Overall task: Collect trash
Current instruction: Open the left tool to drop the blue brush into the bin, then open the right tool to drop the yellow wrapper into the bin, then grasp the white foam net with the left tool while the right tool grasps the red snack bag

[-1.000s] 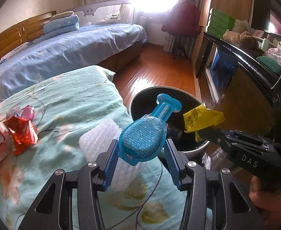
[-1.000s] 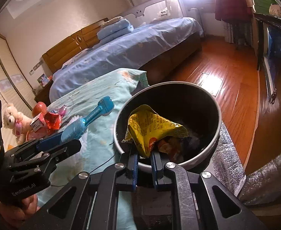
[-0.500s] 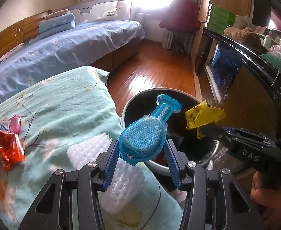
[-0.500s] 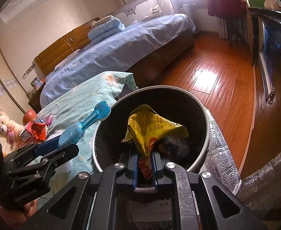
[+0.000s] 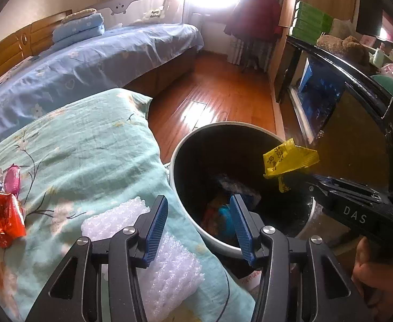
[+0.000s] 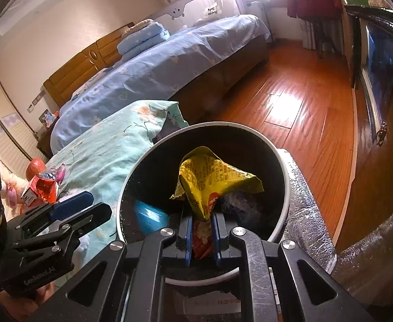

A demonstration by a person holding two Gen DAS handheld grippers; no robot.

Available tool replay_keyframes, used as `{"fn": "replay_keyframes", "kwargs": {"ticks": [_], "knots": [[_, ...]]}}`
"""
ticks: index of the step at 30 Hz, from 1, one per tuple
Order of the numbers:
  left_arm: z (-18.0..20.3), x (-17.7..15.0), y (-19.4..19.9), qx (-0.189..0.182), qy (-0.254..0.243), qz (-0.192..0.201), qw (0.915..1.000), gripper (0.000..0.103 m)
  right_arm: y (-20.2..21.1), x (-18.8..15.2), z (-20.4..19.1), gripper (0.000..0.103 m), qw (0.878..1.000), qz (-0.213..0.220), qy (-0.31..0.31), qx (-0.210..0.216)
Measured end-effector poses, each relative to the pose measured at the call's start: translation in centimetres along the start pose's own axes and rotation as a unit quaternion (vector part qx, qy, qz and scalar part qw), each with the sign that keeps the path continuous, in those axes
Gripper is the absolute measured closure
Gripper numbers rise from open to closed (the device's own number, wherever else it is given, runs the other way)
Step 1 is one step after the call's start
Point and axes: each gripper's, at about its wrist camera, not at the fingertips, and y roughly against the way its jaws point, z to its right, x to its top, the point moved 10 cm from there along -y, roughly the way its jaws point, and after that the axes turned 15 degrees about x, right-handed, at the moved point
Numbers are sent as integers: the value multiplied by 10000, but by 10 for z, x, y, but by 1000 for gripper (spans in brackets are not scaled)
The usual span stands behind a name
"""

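Our left claw point(image 5: 199, 224) gapes empty at the bin's point(image 5: 250, 127) near rim; our right claw point(image 6: 201, 234) is clamped on a yellow wrapper point(image 6: 212, 179) above the bin. We judge the drop is next: spread the right claw. A red wrapper point(image 5: 2, 218) waits on the bed, left.

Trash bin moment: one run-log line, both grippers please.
left hand-held gripper: open, empty | right hand-held gripper: shut on yellow wrapper, over trash bin | blue package: in bin
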Motion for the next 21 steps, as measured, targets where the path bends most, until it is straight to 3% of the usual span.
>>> {"fn": "replay_keyframes", "kwargs": {"ticks": [2, 4, 6, 11, 21], "knots": [[-3, -2, 1, 0, 18, -18, 10000, 55, -1, 0, 2, 82, 10000, -7, -55, 15], [-8, -6, 4, -1, 54, -17, 10000, 52, 0, 0, 3, 61, 9999, 13, -124, 48], [-17, -13, 9, -6, 131, -23, 9999, 50, 1, 0, 1, 54, 9999, 40, -142, 66], [-42, -30, 25, -60, 394, -33, 9992, 50, 3, -7, -17, 48, 9998, 77, -75, 186], [-116, -71, 66, 243, 938, 72, 9953, 44, -4, -27, -75, 46, 9982, 7, 180, 579]]}}
